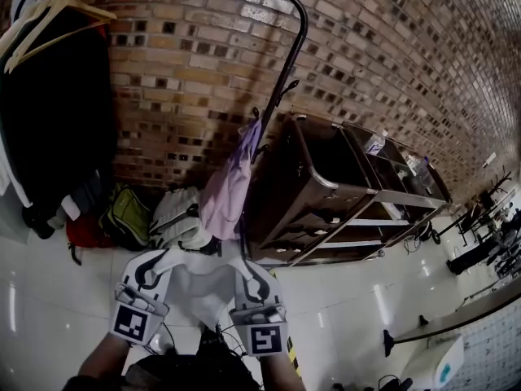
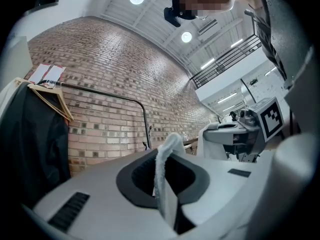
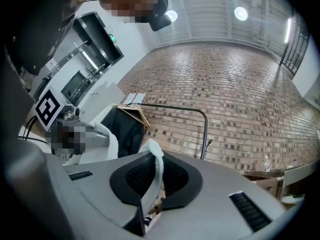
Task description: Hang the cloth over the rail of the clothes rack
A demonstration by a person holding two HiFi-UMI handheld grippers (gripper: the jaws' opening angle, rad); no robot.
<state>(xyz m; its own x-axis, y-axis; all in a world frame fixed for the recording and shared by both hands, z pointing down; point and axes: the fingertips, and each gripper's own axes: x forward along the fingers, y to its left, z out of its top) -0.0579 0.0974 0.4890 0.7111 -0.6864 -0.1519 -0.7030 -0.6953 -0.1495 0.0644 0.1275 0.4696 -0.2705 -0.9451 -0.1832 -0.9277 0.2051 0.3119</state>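
Left gripper is clamped tight on a fold of the white cloth, whose edge pokes up between the pads. Right gripper, same story: jaws pinched shut on the cloth's other end. In the head view the two grippers sit low and near, side by side, with the cloth spread between them.

Looking farther out, there's the clothes rack. Its black rail runs across the top and bends down on the right into an upright. The cloth is well below the rail and nowhere near touching it. At the rail's left end, dark garments hang from wooden hangers. A purple garment dangles by the upright, just beyond the grippers.

Down on the glossy floor, a green bag and a white bag lie side by side under the rack. Off to the right, a brown trolley stands against the brick wall.
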